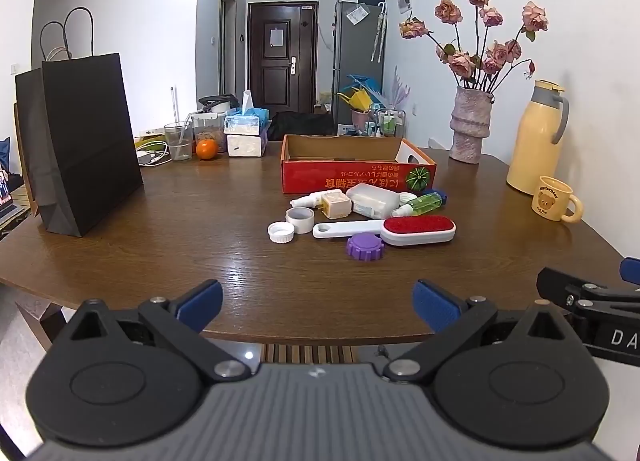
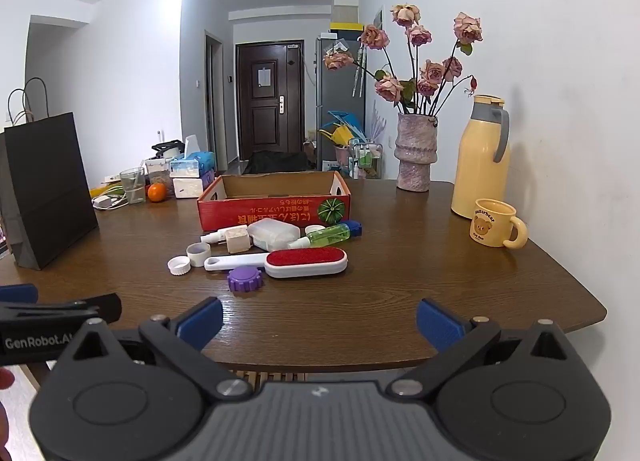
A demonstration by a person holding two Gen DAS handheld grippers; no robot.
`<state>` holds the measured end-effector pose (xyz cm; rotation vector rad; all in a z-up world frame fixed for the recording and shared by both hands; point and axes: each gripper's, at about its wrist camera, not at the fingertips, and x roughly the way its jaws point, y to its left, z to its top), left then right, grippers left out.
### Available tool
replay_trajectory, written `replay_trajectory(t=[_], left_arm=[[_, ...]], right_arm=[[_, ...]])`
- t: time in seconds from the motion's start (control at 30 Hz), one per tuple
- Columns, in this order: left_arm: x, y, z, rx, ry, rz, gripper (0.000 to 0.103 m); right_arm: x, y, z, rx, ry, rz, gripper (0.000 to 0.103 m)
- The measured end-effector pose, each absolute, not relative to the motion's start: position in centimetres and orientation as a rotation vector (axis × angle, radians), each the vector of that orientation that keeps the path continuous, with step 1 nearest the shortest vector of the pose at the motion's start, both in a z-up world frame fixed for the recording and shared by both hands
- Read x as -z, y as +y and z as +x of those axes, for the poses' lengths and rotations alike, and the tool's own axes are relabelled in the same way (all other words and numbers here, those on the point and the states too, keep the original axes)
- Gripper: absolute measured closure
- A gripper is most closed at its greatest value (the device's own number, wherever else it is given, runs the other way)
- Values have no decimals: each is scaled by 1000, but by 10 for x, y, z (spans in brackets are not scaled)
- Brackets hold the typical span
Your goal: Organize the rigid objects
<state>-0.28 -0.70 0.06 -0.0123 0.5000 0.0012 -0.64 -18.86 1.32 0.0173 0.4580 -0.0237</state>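
We hold the left claw [image 1: 318,303] spread wide and empty at the near edge of the worktop [image 1: 160,245], and the right claw [image 2: 319,319] the same beside it, both aimed at the clutter, which suggests to us that nothing is picked yet. Nearest lies the purple ridged cap [image 2: 245,279], just in front of the lint brush [image 2: 280,261], whose red pad points right and white handle left. To the left sit a white screw cap [image 2: 179,264] and a white ring [image 2: 198,253]. Behind them a beige cube [image 2: 237,241], a small white spray bottle [image 2: 214,236], a frosted case [image 2: 274,235] and a green spray bottle [image 2: 326,235] crowd against the red cardboard box [image 2: 264,213], which stands open on top, probably as the bin for them all. The yellow mug [image 2: 494,223] and flask [image 2: 480,157] stand well apart at the right.
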Motion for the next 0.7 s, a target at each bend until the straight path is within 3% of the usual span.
replay_trajectory(t=[0.7], left_arm=[[-1,-3,-2,3,502,-16,0]], right_arm=[[-13,-188,-7,24,457,17,0]])
